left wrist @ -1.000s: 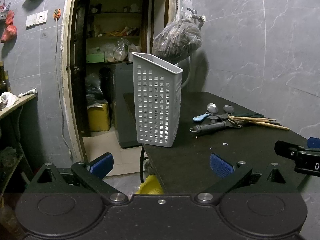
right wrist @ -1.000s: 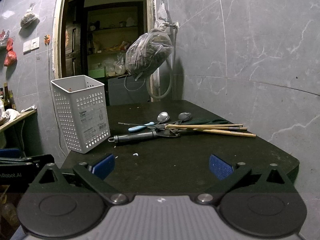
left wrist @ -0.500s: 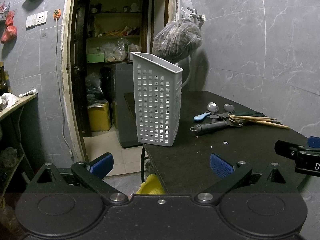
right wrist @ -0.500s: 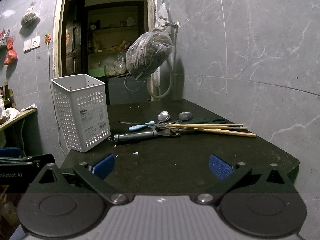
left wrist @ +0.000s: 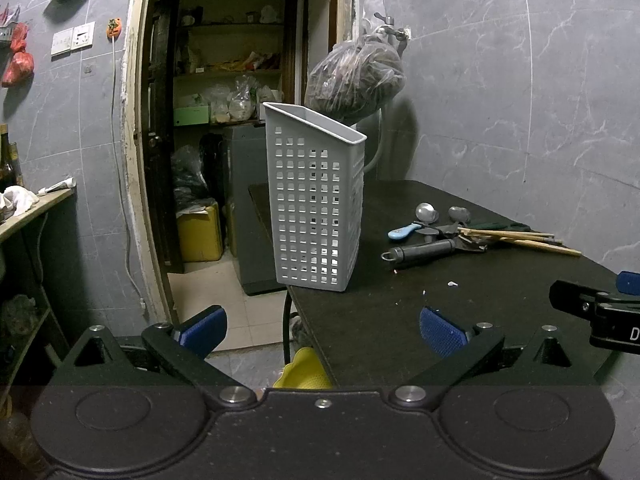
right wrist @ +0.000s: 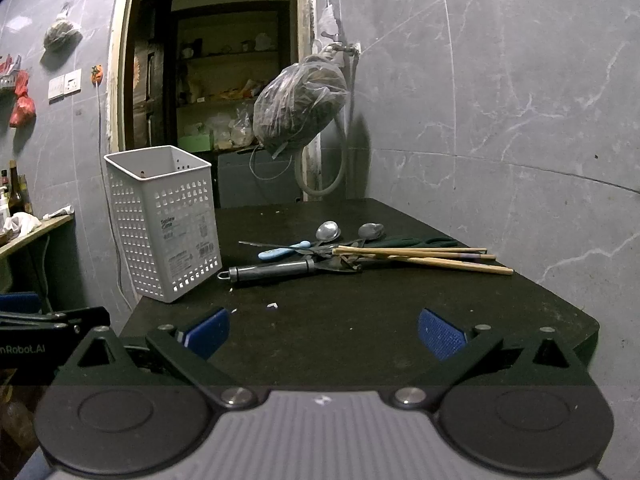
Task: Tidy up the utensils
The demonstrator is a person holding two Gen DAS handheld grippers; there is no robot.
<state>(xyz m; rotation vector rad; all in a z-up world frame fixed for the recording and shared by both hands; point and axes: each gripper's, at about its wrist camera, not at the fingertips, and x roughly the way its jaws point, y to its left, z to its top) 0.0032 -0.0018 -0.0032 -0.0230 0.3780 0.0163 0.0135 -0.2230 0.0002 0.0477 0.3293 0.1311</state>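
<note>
Nothing has shifted since a second ago. Left tongs [left wrist: 320, 326] and right tongs [right wrist: 322, 334] both hang released, empty, at the near worktop [right wrist: 360, 340] edge. One white perforated caddy [right wrist: 162, 220] stands upright beside the pile: two spoons [right wrist: 328, 231], three chopsticks [right wrist: 420, 256], a black-handled tool [right wrist: 276, 270]; its head is hidden.

Landmark: open doorway [left wrist: 236, 120], dim pantry beyond. Inside: dark shelves [left wrist: 232, 68] stacked with bags and boxes, yellow jerrycan [left wrist: 199, 234] on pale tiled floor [left wrist: 208, 292]. Right of doorway: grey marble-tile wall [right wrist: 500, 100], tap with filled plastic bag [right wrist: 300, 108] hanging. Left of doorway: switch plate [left wrist: 73, 38], red bags [left wrist: 18, 68], wooden side shelf [left wrist: 28, 212]. Below right: black table [right wrist: 360, 320]. Light low.
</note>
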